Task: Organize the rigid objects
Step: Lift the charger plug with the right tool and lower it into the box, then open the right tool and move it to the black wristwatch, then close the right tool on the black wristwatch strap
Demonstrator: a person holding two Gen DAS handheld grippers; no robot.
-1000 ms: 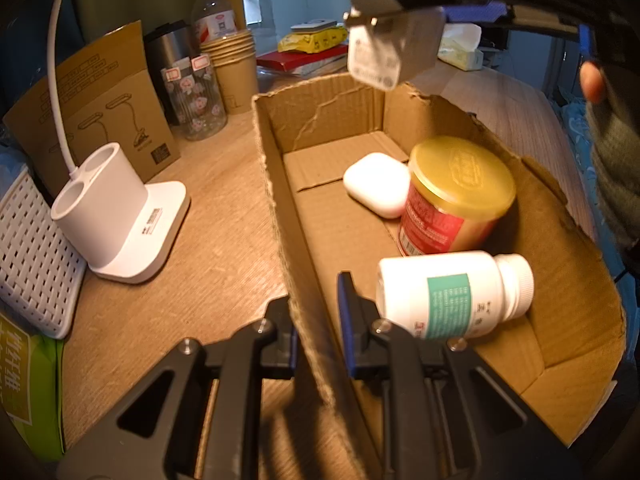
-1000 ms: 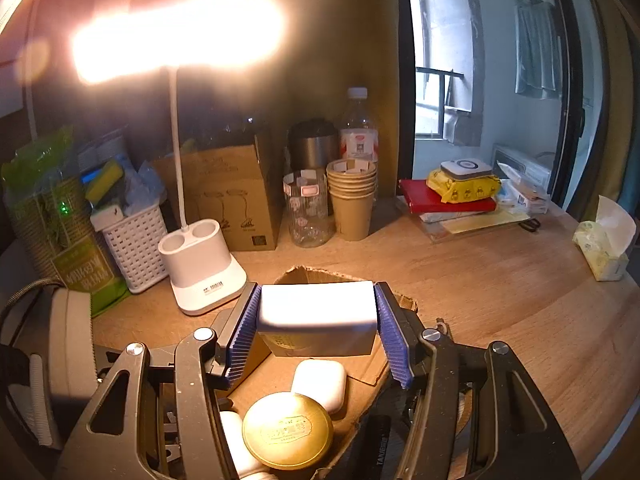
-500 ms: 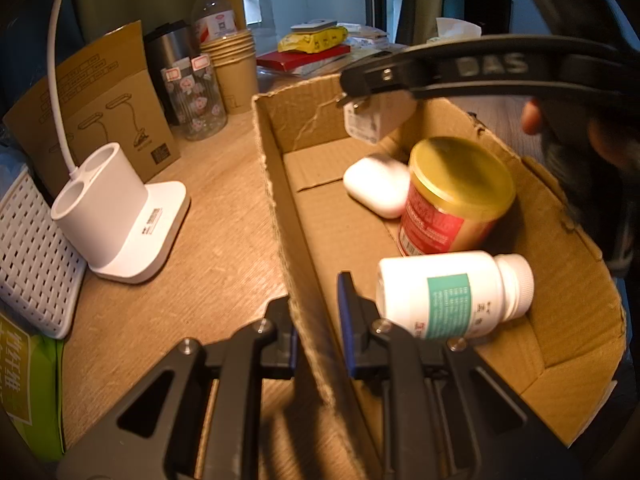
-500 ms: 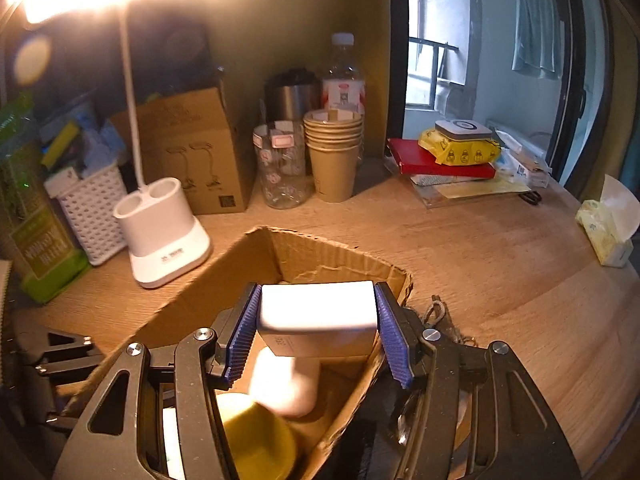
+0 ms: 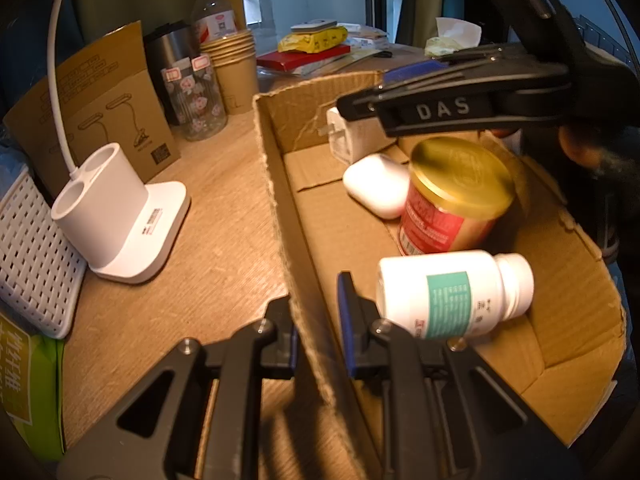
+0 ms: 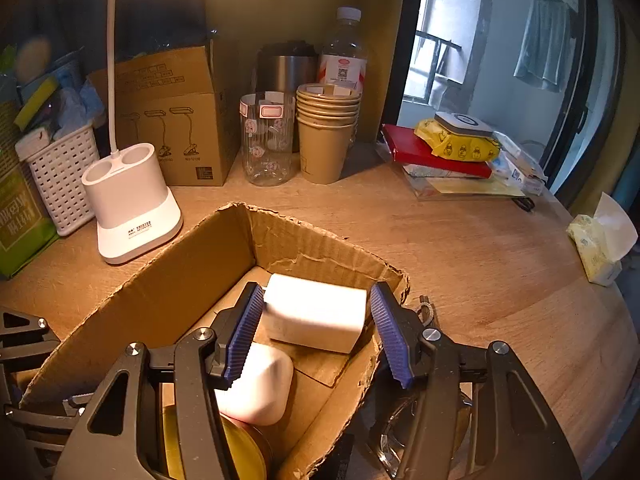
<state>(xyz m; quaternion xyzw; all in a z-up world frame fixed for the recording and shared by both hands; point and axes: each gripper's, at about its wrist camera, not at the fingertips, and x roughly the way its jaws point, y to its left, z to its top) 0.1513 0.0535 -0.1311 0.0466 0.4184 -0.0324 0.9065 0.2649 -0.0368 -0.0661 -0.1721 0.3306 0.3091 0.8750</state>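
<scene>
1. Corrugated cardboard forms the open box [image 5: 568,296] on the wood-grain tabletop [image 5: 208,248]; its rim is ragged and torn, its walls creased.
2. Four rigid things sit inside it: a smooth white charger block [image 6: 316,312] with metal prongs at the far end, a rounded glossy white case [image 5: 376,188], a red-labelled jar [image 5: 444,220] with a flat gold lid, and a white plastic pill bottle [image 5: 452,292] lying on its side with a teal label.
3. The right gripper [image 6: 316,328] reaches down into the far end of the box — its ribbed blue fingers [image 6: 244,332] flank the charger block, the left pad against its side; on the right side I cannot tell whether the pad touches.
4. The charger block is low in the far corner, tilted, just beyond the white case; whether it rests on the floor of the box I cannot tell.
5. The left gripper [image 5: 318,328] angles downward at the near end, its fingers pressed together on the box's thin left wall — one inside, one outside.
6. Beside the box stand a matte white lamp base [image 5: 120,216] with two round wells, a woven-look white plastic basket [image 5: 28,256] and a stack of paper cups [image 6: 326,136].
</scene>
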